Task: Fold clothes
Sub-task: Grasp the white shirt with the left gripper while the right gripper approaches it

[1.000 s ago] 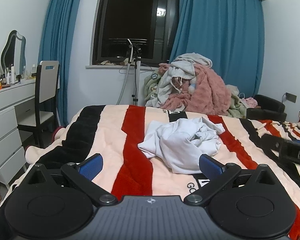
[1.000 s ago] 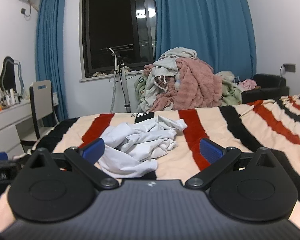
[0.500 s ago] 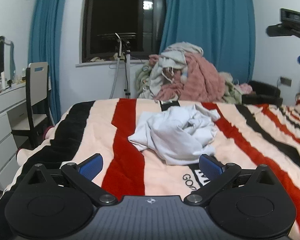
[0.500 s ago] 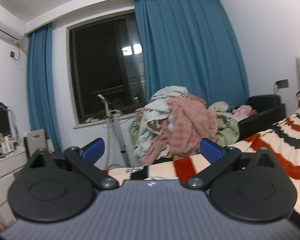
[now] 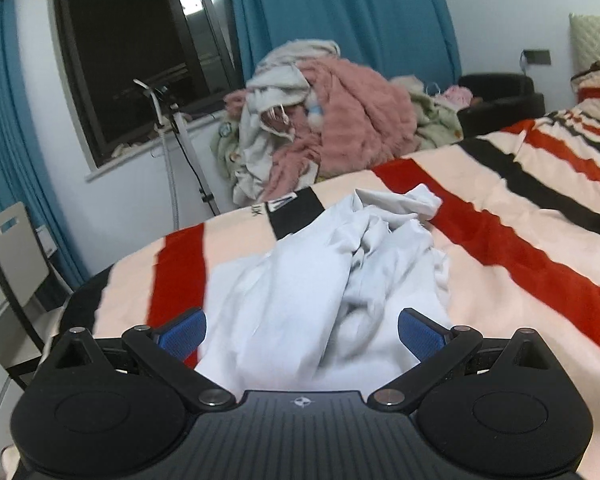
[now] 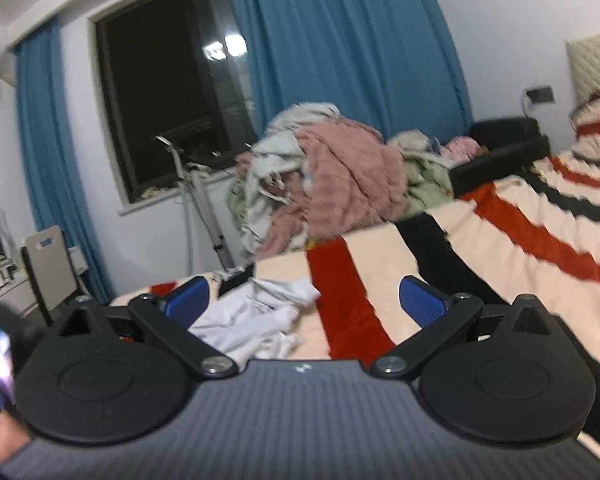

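A crumpled white garment (image 5: 332, 280) lies on the striped bed cover (image 5: 520, 240). My left gripper (image 5: 302, 332) is open, just above the garment's near edge, with cloth showing between the blue pads (image 5: 182, 334). In the right wrist view the garment (image 6: 256, 320) lies left of centre on the cover (image 6: 480, 264). My right gripper (image 6: 304, 304) is open and empty, above the bed to the right of the garment.
A heap of pink and pale clothes (image 5: 328, 120) is piled beyond the bed's far edge, under the blue curtains (image 5: 340, 20). A chair (image 5: 16, 272) and white drawers stand at the left. A metal stand (image 5: 172, 144) is by the window. A black armchair (image 5: 500, 100) is at the right.
My left gripper has moved forward and right, close over the white garment. My right gripper has tipped back down from the window to the bed, tilted.
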A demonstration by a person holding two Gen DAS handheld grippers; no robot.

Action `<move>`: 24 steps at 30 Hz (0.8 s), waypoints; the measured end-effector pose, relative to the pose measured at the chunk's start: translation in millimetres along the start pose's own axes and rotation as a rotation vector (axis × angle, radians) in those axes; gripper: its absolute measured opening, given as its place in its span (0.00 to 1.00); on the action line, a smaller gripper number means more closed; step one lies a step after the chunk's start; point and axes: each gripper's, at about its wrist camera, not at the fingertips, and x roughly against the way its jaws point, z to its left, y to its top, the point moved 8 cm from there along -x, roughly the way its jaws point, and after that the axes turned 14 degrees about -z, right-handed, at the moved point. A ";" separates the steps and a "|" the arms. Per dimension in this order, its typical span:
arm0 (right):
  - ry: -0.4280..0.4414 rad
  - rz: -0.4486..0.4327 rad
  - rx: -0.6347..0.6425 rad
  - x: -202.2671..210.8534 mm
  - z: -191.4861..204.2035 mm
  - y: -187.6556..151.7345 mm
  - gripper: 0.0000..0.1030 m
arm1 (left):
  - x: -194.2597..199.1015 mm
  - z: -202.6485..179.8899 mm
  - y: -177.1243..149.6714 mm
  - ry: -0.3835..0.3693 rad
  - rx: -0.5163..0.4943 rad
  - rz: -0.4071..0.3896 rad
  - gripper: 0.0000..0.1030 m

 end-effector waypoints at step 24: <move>0.081 0.085 -0.060 -43.3 23.4 -73.2 1.00 | 97.6 75.0 38.8 -0.169 0.343 -0.139 0.01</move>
